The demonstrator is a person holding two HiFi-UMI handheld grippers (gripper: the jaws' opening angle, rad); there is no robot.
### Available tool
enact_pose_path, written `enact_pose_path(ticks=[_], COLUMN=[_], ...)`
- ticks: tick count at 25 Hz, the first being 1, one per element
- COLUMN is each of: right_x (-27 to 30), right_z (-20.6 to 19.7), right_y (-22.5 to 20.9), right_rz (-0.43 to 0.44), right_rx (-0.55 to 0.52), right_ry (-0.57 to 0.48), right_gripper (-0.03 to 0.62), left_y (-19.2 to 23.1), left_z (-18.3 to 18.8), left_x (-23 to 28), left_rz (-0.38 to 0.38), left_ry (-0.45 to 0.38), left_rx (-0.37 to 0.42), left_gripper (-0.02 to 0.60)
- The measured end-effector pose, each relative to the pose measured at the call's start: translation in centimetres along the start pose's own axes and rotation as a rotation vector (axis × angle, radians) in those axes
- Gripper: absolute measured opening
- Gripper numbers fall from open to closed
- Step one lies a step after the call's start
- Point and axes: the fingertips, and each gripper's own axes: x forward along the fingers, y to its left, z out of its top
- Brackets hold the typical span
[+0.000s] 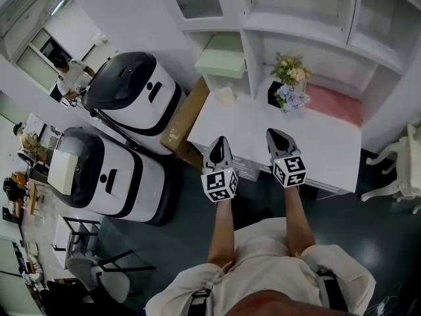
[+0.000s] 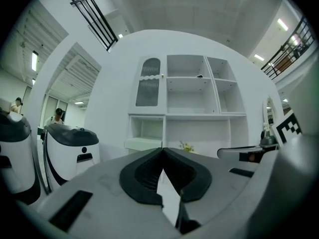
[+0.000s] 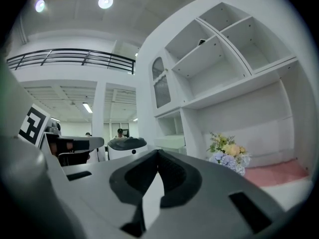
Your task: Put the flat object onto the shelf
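A flat pink pad lies at the right of the white desk, in the bottom bay of the white shelf unit. In the right gripper view the pink pad shows low at the right. A flat pale green box sits in the shelf's left bay. My left gripper and right gripper hover side by side over the desk's near edge, pointing level at the shelf. Both are shut, jaw tips touching, with nothing between them: left gripper, right gripper.
A black pot of flowers stands mid-desk beside the pink pad, and a small white object sits at the desk's left. A cardboard box leans at the desk's left end. Two white-and-black machines stand left; a white chair stands right.
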Motion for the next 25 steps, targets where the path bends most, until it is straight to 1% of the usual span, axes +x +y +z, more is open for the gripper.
enact_pose_path(ticks=[5, 7, 11, 15, 20, 25], right_x=[0.7, 1.1, 0.9, 0.8, 0.4, 0.8], right_z=[0.3, 0.7, 1.4, 1.9, 2.0, 2.1], right_y=[0.7, 0.6, 0.4, 0.7, 0.4, 0.5], right_rz=[0.026, 0.035, 0.043, 0.049, 0.052, 0.057], right_rx=[0.008, 0.014, 0.022, 0.012, 0.012, 0.016], right_ry=[-0.004, -0.012, -0.024, -0.031, -0.037, -0.040], right_gripper=[0.069, 0.069, 0.069, 0.069, 0.069, 0.068], left_y=[1.3, 1.5, 1.5, 1.8, 1.3, 2.1], left_z=[0.1, 0.4, 0.7, 0.7, 0.1, 0.0], left_x=[-0.1, 0.3, 0.5, 0.4, -0.1, -0.3], left_rz=[0.005, -0.001, -0.006, -0.002, -0.003, 0.008], left_ry=[0.015, 0.019, 0.013, 0.015, 0.026, 0.036], left_rx=[-0.009, -0.008, -0.033, -0.043, -0.032, -0.021], left_gripper=[0.011, 0.011, 0.012, 0.012, 0.012, 0.012])
